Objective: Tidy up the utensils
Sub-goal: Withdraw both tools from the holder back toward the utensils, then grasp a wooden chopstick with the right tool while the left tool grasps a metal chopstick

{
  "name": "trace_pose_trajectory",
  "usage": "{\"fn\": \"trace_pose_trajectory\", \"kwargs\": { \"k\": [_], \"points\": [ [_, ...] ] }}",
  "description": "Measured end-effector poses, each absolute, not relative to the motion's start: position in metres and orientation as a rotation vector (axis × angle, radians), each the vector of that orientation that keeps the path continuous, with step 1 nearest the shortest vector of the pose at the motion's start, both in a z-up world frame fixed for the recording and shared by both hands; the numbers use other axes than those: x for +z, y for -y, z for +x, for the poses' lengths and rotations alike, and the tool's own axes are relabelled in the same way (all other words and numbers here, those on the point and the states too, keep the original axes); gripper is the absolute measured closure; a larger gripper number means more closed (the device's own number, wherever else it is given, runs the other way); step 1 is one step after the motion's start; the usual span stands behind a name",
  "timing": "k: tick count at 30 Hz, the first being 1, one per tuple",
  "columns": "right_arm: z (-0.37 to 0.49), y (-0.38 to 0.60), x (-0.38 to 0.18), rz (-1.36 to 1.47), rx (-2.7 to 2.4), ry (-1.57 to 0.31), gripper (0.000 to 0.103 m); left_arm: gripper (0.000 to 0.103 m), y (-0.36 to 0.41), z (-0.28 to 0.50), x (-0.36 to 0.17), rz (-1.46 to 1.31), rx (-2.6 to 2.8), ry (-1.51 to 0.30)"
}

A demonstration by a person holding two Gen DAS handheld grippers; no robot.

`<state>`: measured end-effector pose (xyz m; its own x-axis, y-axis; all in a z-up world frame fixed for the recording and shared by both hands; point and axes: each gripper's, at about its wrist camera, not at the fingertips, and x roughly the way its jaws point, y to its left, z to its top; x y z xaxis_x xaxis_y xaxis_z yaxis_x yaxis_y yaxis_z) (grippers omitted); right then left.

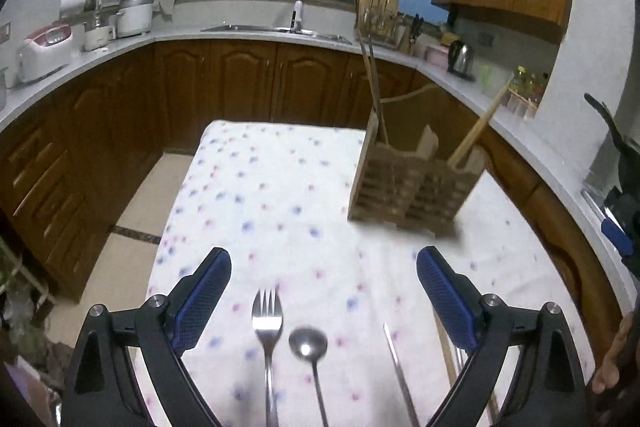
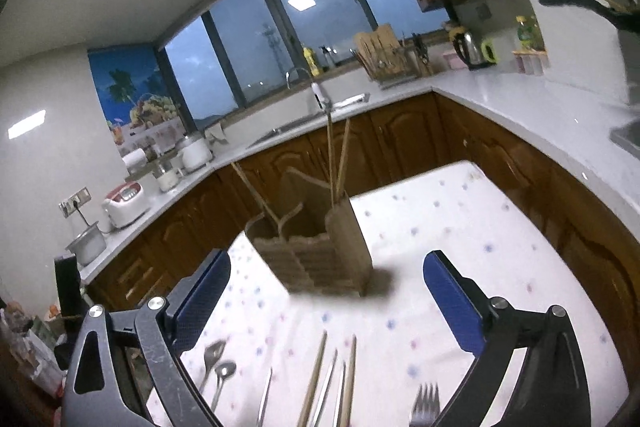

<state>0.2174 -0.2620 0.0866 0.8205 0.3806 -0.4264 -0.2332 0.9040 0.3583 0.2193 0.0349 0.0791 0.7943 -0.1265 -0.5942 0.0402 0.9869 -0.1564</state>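
Note:
A wooden utensil holder stands on the floral tablecloth, with long wooden utensils sticking out of it. It also shows in the right wrist view. My left gripper is open and empty above a steel fork, a steel spoon and a metal chopstick. My right gripper is open and empty above wooden chopsticks, metal chopsticks, two spoons and a fork.
The table sits inside a U-shaped kitchen counter with brown cabinets. A sink, rice cookers, a kettle and a dish rack stand on the counter. Tiled floor lies left of the table.

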Motion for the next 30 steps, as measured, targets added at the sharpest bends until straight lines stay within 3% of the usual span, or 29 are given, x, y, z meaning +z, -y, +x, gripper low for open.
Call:
{"fn": "trace_pose_trajectory", "kwargs": {
  "k": [19,30],
  "points": [
    [0.180,0.256,0.012,0.243,0.275,-0.741,0.001,0.008,-0.008,0.183,0.044,-0.074,-0.125,-0.825],
    [0.190,0.246,0.003,0.182,0.281,-0.755,0.002,0.011,0.015,0.205,0.019,-0.022,-0.168,-0.878]
  ]
}}
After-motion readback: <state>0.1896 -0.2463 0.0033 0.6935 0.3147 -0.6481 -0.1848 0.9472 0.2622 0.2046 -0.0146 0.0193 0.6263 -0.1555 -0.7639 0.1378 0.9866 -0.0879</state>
